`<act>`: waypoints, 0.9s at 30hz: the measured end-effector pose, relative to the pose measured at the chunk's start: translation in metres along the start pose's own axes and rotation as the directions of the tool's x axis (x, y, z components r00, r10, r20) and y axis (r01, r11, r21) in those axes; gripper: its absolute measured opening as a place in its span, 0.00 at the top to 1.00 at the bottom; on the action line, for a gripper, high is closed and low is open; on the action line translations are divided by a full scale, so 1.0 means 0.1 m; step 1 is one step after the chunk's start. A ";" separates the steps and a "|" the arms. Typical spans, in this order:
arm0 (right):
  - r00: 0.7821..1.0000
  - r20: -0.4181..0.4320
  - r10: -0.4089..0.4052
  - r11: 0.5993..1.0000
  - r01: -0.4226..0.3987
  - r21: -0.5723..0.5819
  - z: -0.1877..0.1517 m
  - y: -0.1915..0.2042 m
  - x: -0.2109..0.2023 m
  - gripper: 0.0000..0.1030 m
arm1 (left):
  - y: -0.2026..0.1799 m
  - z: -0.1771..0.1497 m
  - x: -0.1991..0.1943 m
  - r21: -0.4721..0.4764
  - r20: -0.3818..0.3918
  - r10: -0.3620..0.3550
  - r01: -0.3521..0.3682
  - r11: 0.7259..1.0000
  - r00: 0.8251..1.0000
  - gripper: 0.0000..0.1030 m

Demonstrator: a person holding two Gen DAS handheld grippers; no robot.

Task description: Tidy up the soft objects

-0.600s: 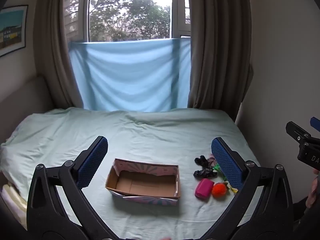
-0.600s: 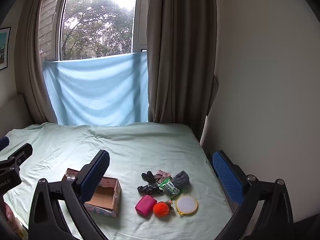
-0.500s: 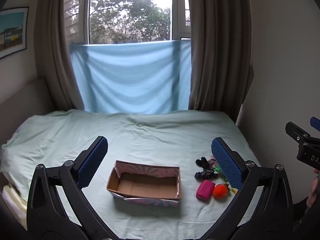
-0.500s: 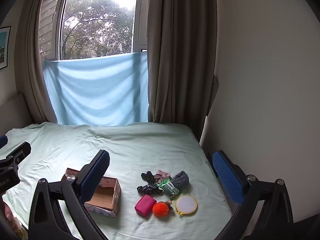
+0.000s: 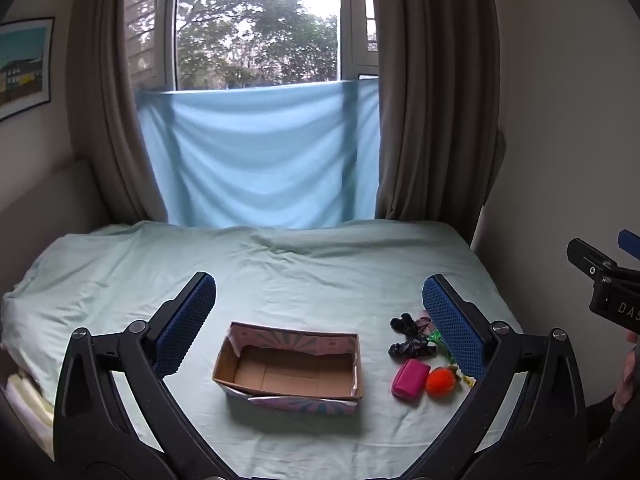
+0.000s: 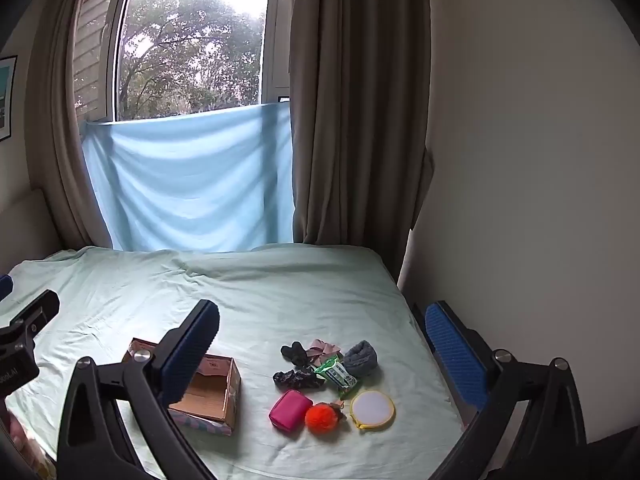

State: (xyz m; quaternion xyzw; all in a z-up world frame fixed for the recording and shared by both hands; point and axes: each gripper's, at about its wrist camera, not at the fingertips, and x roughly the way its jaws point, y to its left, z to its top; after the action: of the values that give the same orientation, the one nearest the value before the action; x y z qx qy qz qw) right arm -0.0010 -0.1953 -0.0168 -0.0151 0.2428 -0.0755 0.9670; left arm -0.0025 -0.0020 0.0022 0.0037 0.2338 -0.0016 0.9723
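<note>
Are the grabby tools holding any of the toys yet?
No, nothing is held. The left tool and right tool both gape open above the bed, toys untouched.

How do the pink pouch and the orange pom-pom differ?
The pink pouch is a smooth, flattish rounded rectangle; the orange pom-pom is a fuzzy ball. The pouch is magenta-pink, the pom-pom bright orange. The pouch lies nearer the cardboard box; the pom-pom lies nearer the round yellow-rimmed disc. Both lie on the bed sheet, outside the box, untouched by either gripper.
</note>
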 end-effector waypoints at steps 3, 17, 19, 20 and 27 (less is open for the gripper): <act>1.000 0.001 0.001 1.000 -0.001 0.002 -0.01 -0.01 0.01 0.00 | -0.02 0.00 -0.01 0.009 0.001 0.003 -0.003 1.000 1.000 0.00; 1.000 0.002 0.003 1.000 -0.003 0.015 -0.01 -0.02 0.04 0.00 | 0.00 0.01 0.03 0.019 -0.016 -0.015 0.016 1.000 1.000 0.00; 1.000 0.000 0.002 1.000 -0.002 0.017 0.00 -0.03 0.04 0.00 | -0.03 0.02 0.03 0.020 -0.017 -0.018 0.019 1.000 1.000 0.00; 1.000 0.000 0.001 1.000 -0.001 0.018 0.00 -0.03 0.04 0.00 | -0.03 0.02 0.03 0.020 -0.017 -0.021 0.022 1.000 1.000 0.00; 1.000 -0.005 -0.001 1.000 0.001 0.026 0.04 -0.07 0.07 0.00 | -0.08 0.03 0.09 0.023 -0.029 -0.029 0.030 0.999 0.999 0.00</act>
State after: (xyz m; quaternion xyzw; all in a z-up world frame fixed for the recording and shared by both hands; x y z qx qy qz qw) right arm 0.0056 -0.2028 -0.0162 -0.0023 0.2442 -0.0790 0.9665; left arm 0.0065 -0.0100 0.0009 0.0116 0.2478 -0.0187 0.9686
